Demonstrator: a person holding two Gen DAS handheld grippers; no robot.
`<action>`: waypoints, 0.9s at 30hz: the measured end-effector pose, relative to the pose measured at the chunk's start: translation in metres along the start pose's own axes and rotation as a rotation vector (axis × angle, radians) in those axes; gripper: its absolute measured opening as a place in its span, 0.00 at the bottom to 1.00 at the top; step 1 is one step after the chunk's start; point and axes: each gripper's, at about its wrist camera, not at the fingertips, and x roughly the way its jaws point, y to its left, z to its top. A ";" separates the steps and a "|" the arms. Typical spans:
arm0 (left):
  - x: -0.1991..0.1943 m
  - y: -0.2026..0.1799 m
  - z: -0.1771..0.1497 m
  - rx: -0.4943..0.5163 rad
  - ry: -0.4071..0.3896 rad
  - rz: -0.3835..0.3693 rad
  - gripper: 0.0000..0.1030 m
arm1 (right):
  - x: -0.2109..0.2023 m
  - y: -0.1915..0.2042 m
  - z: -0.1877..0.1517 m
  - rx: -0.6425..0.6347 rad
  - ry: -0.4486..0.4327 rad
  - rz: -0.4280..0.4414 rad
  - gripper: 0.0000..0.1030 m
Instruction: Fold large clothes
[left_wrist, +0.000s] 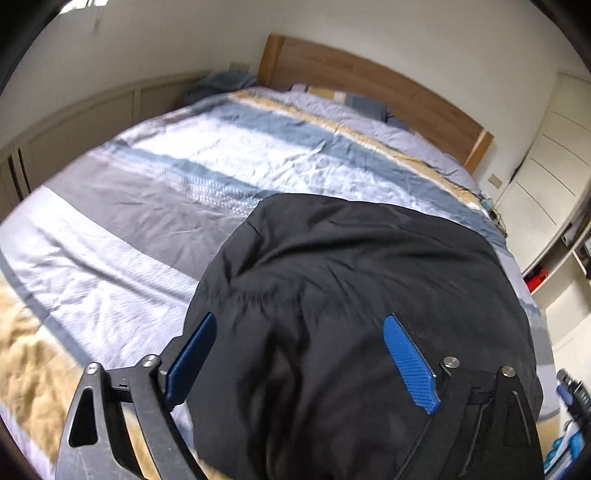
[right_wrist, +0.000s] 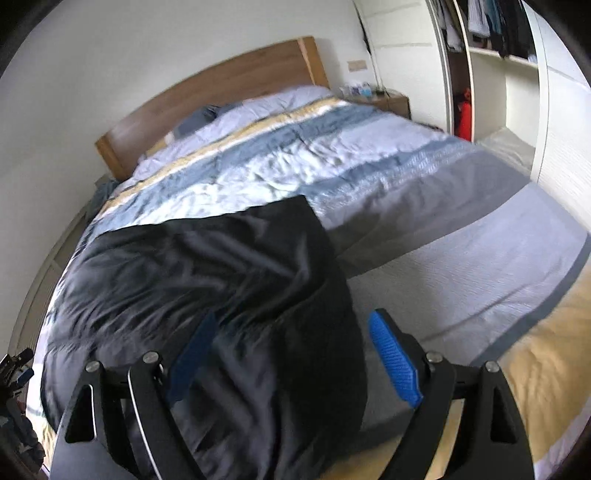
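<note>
A large black garment (left_wrist: 354, 295) lies spread on the bed, folded over itself, with rumpled folds. In the left wrist view my left gripper (left_wrist: 299, 336) is open just above its near edge, blue fingers (left_wrist: 408, 363) set wide apart on either side of the cloth. In the right wrist view the same garment (right_wrist: 207, 280) fills the lower left. My right gripper (right_wrist: 291, 336) is open over its right edge; the left finger (right_wrist: 192, 350) is over the cloth, the right one over the bedspread. Neither gripper holds anything.
The bed has a striped blue, grey, white and tan bedspread (left_wrist: 207, 155) and a wooden headboard (left_wrist: 369, 77). A low white cabinet runs along the far wall (left_wrist: 74, 122). An open wardrobe (right_wrist: 480, 66) and a nightstand (right_wrist: 391, 99) stand beside the bed.
</note>
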 end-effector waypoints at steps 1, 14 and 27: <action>-0.010 -0.004 -0.005 0.011 -0.014 0.000 0.93 | -0.010 0.007 -0.005 -0.014 -0.006 0.006 0.82; -0.153 -0.053 -0.096 0.261 -0.186 0.054 1.00 | -0.139 0.105 -0.099 -0.266 -0.112 0.022 0.82; -0.222 -0.058 -0.151 0.321 -0.256 0.075 1.00 | -0.206 0.116 -0.171 -0.338 -0.175 0.023 0.82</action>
